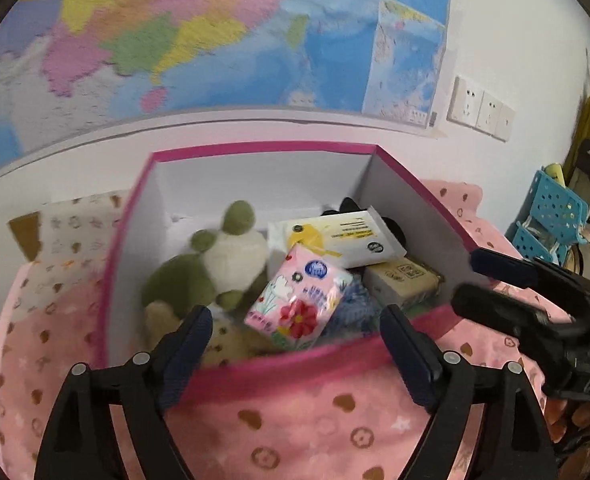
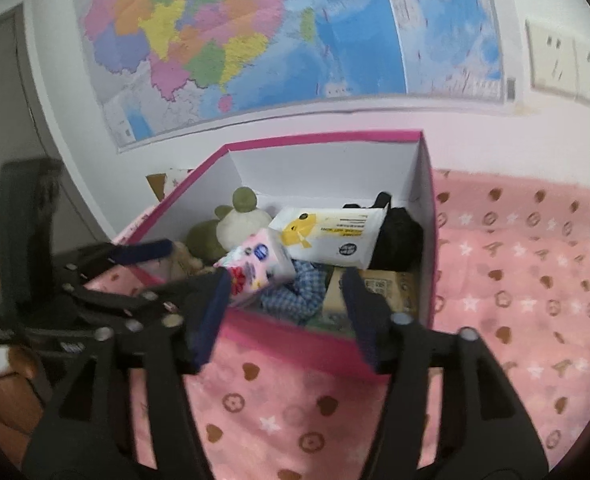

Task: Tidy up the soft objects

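The left claw stands wide apart and holds nothing, its two blue-padded fingers hanging just over the near rim of the pink-edged box. The right claw is likewise spread wide and empty, poised at the same near rim. Inside the box, which sits on a pink blanket, a pink flowered tissue pack lies tilted on top of a blue checked cloth. Behind it are a green and white plush toy, a white wipes pack with a yellow figure, a black soft item and a tan packet. A coloured map hangs on the wall behind.
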